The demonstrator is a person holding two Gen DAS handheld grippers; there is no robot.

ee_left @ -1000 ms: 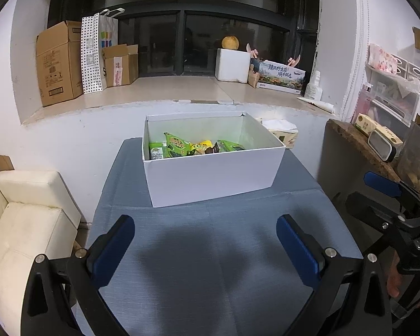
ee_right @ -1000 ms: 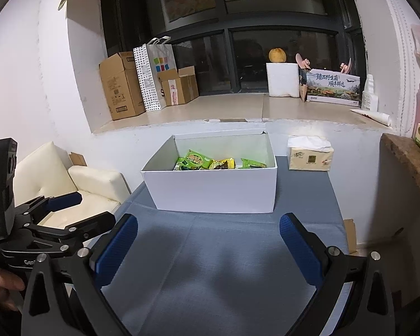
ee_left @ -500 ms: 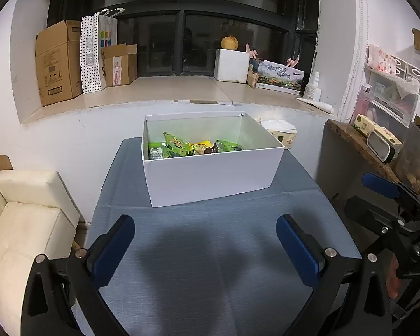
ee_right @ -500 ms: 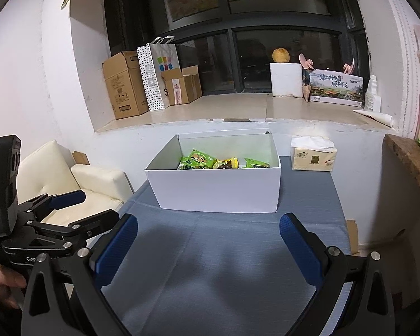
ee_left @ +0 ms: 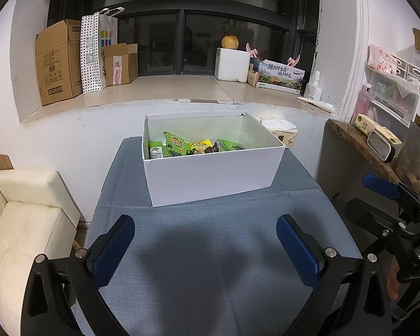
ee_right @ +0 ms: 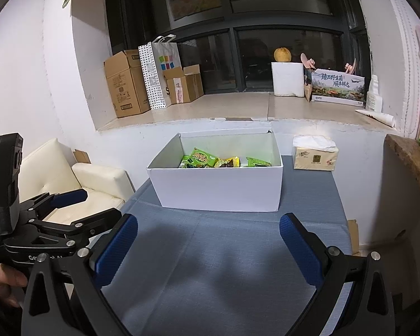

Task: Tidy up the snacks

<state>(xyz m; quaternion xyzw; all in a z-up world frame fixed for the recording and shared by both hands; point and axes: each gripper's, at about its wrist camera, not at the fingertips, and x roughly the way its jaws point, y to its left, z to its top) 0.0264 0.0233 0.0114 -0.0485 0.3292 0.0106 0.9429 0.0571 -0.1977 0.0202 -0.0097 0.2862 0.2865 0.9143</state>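
One blue-clothed table (ee_left: 210, 252) carries a white box (ee_left: 210, 173) at its far middle, with a tissue pack (ee_right: 315, 156) just beyond the box's right corner. Snack packets (ee_left: 193, 148), mostly green, lie inside the box. Left tongs (ee_left: 207, 246) and right tongs (ee_right: 210, 249) hover over the near cloth, both spread wide and empty.

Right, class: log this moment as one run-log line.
left tool: open, empty | right tool: open, empty | snacks: inside white box | table: both tools above
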